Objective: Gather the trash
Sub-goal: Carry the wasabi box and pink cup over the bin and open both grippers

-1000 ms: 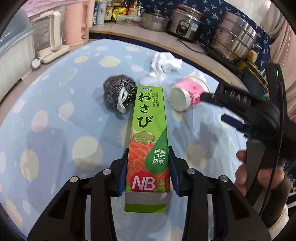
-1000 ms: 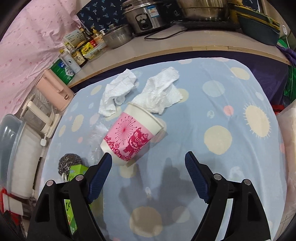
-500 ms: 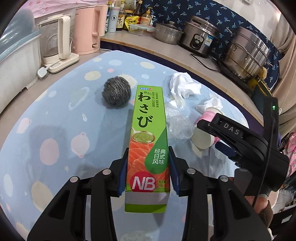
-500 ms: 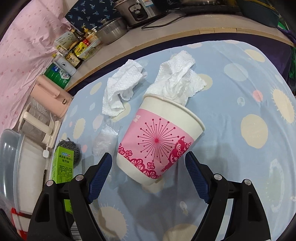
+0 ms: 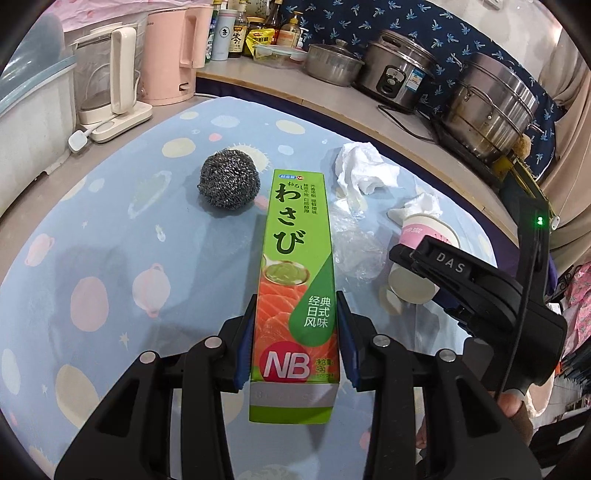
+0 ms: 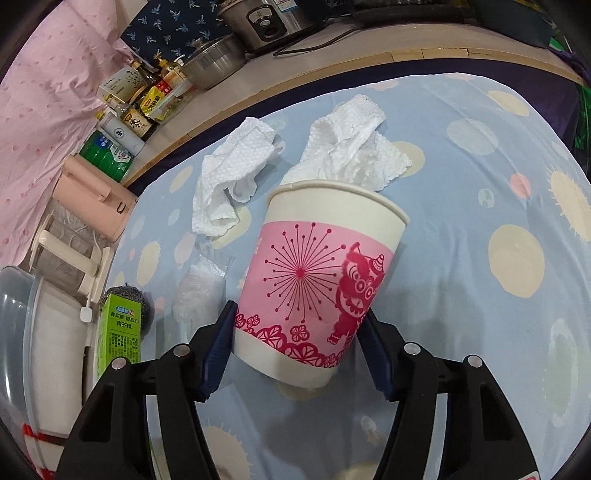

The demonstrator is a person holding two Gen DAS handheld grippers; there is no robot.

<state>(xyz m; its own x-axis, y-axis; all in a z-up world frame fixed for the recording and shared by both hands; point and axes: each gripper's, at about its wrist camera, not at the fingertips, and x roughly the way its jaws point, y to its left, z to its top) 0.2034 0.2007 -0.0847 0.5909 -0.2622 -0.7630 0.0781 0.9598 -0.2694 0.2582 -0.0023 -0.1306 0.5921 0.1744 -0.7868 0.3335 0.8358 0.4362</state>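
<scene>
A box (image 5: 295,291) is held between the pads of the left gripper (image 5: 295,343), raised over the table (image 5: 110,240), its far end pointed toward the counter (image 5: 295,96). A scourer (image 5: 228,181) is set on the table just left of that far end. A wrapper (image 5: 356,243) is laid right of the box, with a tissue (image 5: 365,171) behind it. Further right, a cup (image 6: 321,277) is tilted between the pads of the right gripper (image 6: 299,347), which have just been closing on it. A second tissue (image 6: 354,151) is found at the cup's mouth. Kettles (image 5: 140,70), bottles (image 5: 236,29) and pots (image 5: 399,74) are lined along the counter behind the table.
</scene>
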